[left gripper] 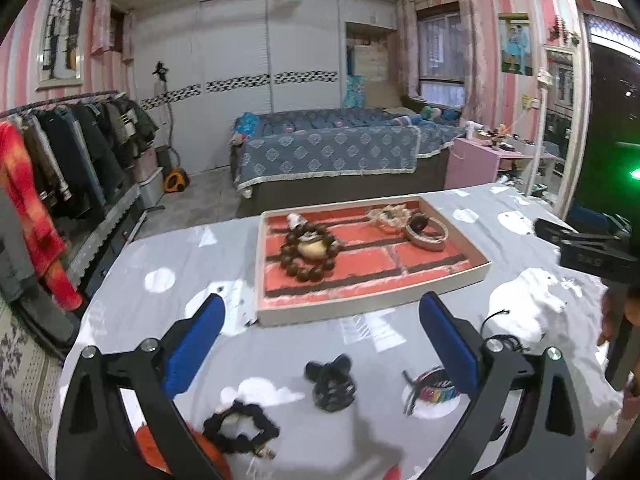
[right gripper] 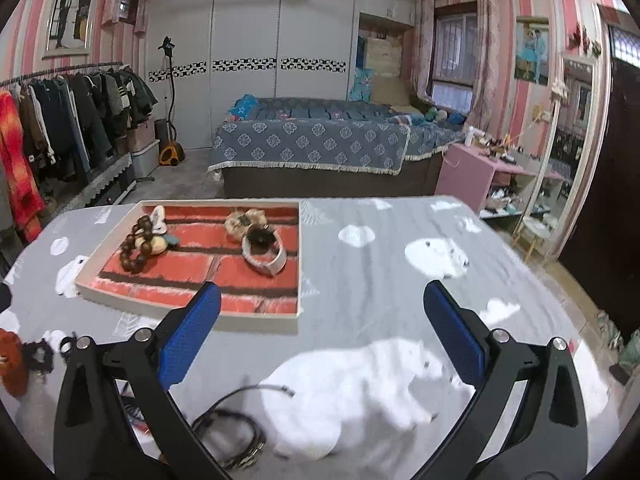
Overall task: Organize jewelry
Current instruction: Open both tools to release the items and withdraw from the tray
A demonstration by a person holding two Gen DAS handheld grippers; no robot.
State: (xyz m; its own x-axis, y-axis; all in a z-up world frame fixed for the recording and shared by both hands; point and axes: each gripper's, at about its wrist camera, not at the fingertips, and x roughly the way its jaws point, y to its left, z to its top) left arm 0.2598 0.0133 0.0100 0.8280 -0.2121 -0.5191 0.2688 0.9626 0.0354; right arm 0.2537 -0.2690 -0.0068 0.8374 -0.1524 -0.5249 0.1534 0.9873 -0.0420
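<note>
A white tray with a red brick-pattern lining (left gripper: 376, 300) (right gripper: 192, 312) sits on the grey table. It holds a brown bead bracelet (left gripper: 306, 254) (right gripper: 138, 250), a pale bracelet (left gripper: 390, 214) (right gripper: 244, 220) and a white band (left gripper: 426, 232) (right gripper: 266, 258). My left gripper (left gripper: 320, 344) is open above loose pieces near me: a black bead bracelet (left gripper: 240, 426), a dark hair tie (left gripper: 332, 380) and a multicoloured bangle (left gripper: 434, 390). My right gripper (right gripper: 322, 338) is open and empty above a dark cord necklace (right gripper: 232, 432).
The tablecloth (right gripper: 400, 280) is grey with white cloud and bear prints. An orange item (right gripper: 12, 360) lies at the left table edge. The right gripper's body shows in the left wrist view (left gripper: 588, 248). A bed, a clothes rack and a pink cabinet stand beyond.
</note>
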